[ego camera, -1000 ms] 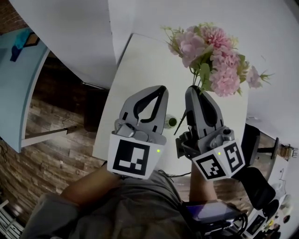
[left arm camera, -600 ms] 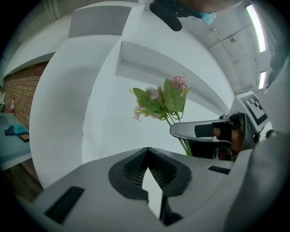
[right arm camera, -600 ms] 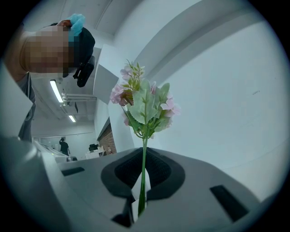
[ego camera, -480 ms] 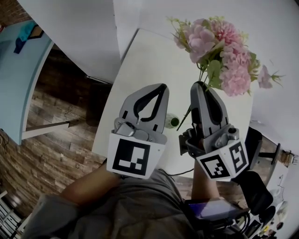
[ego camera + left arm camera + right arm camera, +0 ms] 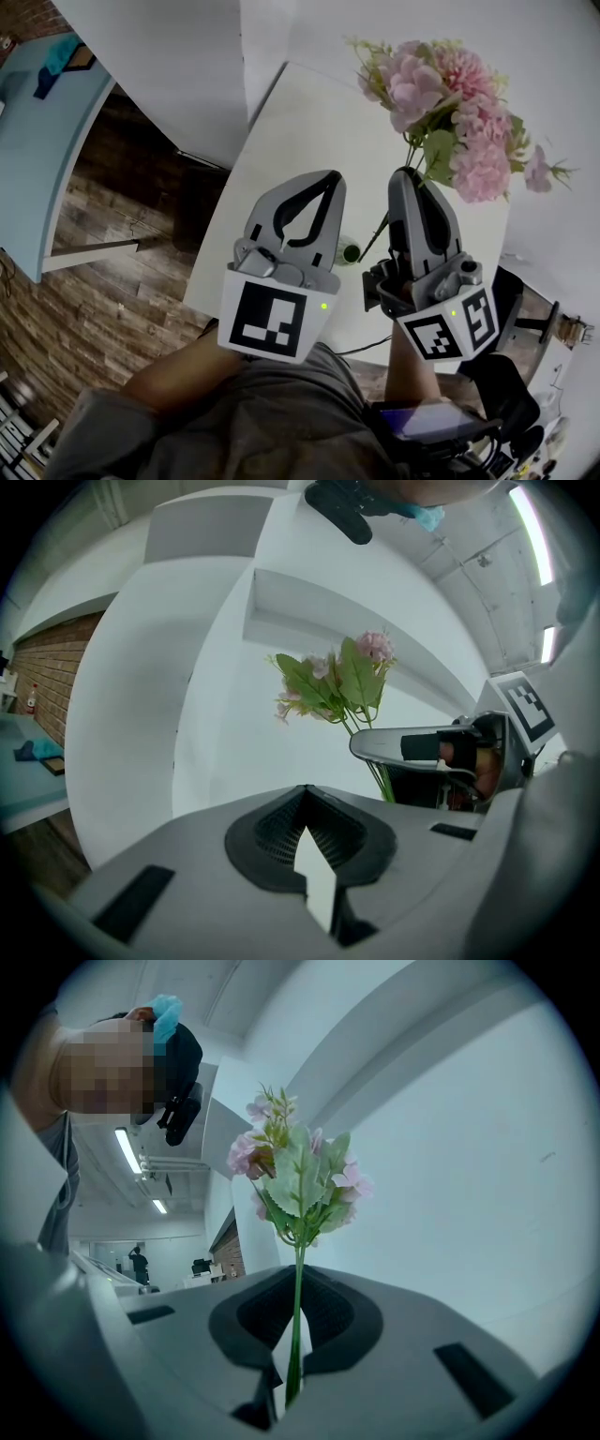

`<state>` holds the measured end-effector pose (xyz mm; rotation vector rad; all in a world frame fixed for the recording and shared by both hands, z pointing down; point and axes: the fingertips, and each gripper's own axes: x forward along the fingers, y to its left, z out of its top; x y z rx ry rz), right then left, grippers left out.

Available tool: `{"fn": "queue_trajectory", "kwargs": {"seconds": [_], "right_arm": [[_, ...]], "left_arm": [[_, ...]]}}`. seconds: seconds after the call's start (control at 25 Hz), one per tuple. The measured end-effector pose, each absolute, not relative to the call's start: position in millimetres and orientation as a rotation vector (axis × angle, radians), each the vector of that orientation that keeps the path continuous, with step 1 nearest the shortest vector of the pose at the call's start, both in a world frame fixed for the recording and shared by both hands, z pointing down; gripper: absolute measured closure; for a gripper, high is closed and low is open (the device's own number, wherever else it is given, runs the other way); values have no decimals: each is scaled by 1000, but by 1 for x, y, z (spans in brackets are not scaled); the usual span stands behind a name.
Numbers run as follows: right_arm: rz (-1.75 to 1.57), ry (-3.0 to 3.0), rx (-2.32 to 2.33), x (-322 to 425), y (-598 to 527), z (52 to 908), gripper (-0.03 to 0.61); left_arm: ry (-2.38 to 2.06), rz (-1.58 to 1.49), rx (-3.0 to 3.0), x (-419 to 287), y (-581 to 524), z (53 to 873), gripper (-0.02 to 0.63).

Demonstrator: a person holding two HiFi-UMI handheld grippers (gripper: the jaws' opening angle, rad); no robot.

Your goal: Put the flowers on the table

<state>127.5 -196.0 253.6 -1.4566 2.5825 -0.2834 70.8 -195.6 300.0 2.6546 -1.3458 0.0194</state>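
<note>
A bunch of pink flowers (image 5: pixel 450 103) with green leaves stands out past my right gripper (image 5: pixel 405 174), which is shut on its thin green stem (image 5: pixel 298 1316). In the right gripper view the blooms (image 5: pixel 295 1162) rise straight from the closed jaws. The stem's lower end (image 5: pixel 373 239) slants down under the gripper. My left gripper (image 5: pixel 327 178) hovers beside it, shut and holding nothing, over the white table (image 5: pixel 300 122). From the left gripper view (image 5: pixel 307 794) I see the flowers (image 5: pixel 333 682) and the right gripper (image 5: pixel 422 747) side on.
A small round green-and-clear object (image 5: pixel 348 249) sits on the table between the grippers. A teal table (image 5: pixel 37 141) stands at the left over a wooden floor (image 5: pixel 122 291). A black chair (image 5: pixel 511 375) is at the lower right. White walls lie beyond the table.
The head view has shifted slightly, so the flowers and grippers sit a little further right. The right gripper still holds the stem and the left stays shut.
</note>
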Motion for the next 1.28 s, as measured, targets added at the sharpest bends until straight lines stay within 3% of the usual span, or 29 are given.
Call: {"fn": "queue_trajectory", "kwargs": {"seconds": [1.28], "right_arm": [[-235,2539,-1437,136,-204,261,566]], "left_arm": [[-1316,97,2649,74,-218,305,607]]}}
